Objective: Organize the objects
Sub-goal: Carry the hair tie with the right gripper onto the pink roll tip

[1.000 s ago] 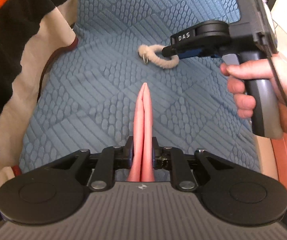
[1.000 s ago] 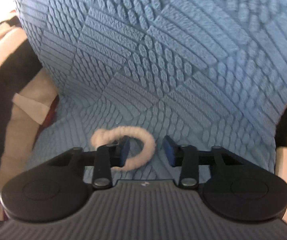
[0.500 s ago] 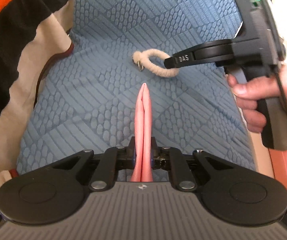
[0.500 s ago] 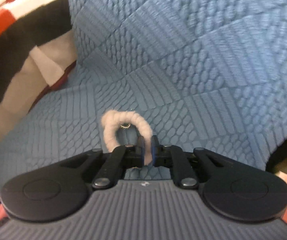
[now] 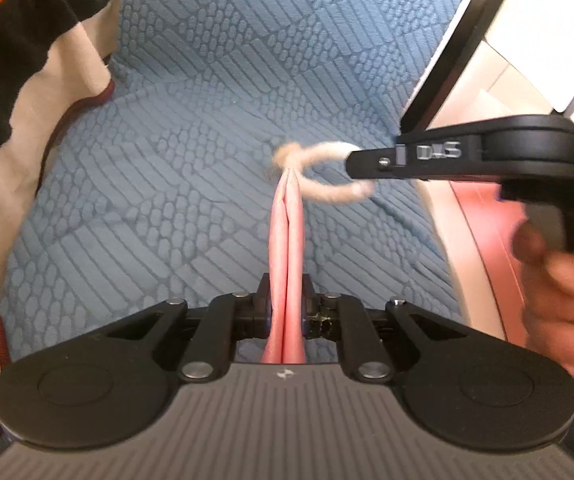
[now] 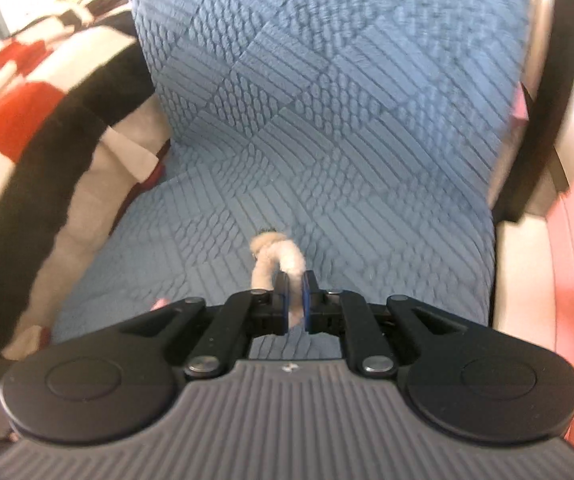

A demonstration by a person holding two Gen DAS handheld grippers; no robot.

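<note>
A pink folded strip (image 5: 287,240) sticks forward out of my left gripper (image 5: 287,300), which is shut on it above the blue quilted cushion (image 5: 167,200). A beige fuzzy loop (image 5: 319,172) with a small metal clasp hangs just past the strip's tip, blurred. My right gripper (image 5: 353,164) comes in from the right with a hand on its grip and is shut on the loop's far side. In the right wrist view the right gripper (image 6: 295,296) pinches the loop (image 6: 283,258), which is off the cushion (image 6: 367,160). The pink strip's tip (image 6: 161,303) peeks out at lower left.
A black, red and cream striped blanket (image 5: 19,52) lies along the cushion's left side and shows again in the right wrist view (image 6: 47,128). A pink seat surface (image 6: 567,260) and a black frame bar (image 5: 459,40) border the right.
My right gripper closed on the beige loop, lifted it off the cushion and carried it toward the tip of the pink strip. The left gripper stayed shut on the strip and barely moved.
</note>
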